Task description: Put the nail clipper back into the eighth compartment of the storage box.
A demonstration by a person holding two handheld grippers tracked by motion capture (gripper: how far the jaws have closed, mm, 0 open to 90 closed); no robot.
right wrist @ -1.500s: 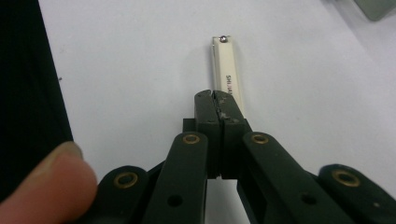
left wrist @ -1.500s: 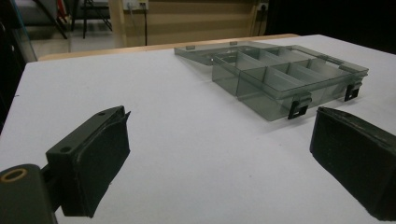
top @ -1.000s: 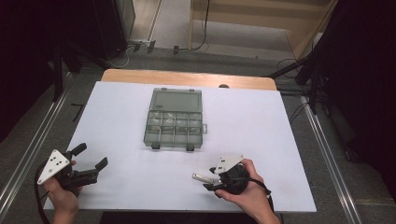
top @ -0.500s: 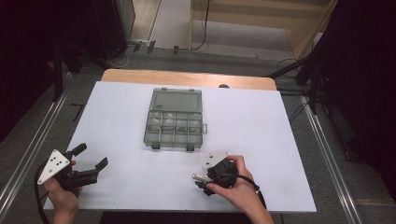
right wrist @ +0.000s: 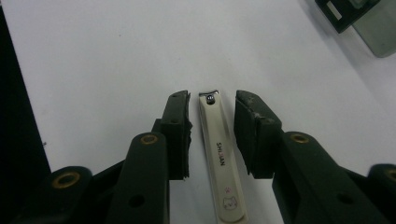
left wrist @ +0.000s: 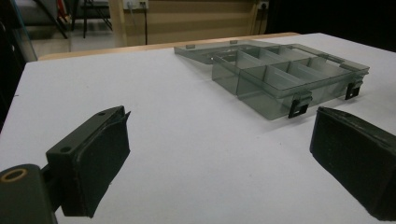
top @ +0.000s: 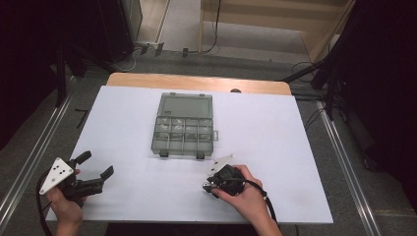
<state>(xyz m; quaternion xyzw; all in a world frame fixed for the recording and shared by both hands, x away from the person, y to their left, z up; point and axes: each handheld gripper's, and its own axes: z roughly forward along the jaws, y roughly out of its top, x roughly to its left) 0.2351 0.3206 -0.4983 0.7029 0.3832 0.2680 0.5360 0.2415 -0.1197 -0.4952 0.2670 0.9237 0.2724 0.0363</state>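
Step in hand: the right gripper (right wrist: 212, 135) is settling over a nail clipper (right wrist: 220, 158) that lies flat on the white table (top: 295, 147), about to pick it up.
Right gripper: its jaws have just been closing and now stand narrowly apart, one on each side of the clipper; a thin gap shows on both sides, so the pads are not yet pinching it.
Nail clipper: directly between the right gripper's jaws, lengthwise along them, its hinge end level with the jaw tips.
Left gripper (top: 96, 164): spread wide, nothing between its jaws, hovering low over the table.
Compartment box (top: 184, 125): ahead of both grippers, lid folded open away from them, compartments looking empty.
Next move, as I judge it: close the last gap squarely on the clipper's narrow sides, then lift.
View differences: the right gripper view reveals the clipper and the gaps; from the high view the hand (top: 246, 196) covers it. The left gripper view (left wrist: 289, 81) shows the box's front latches hanging undone.
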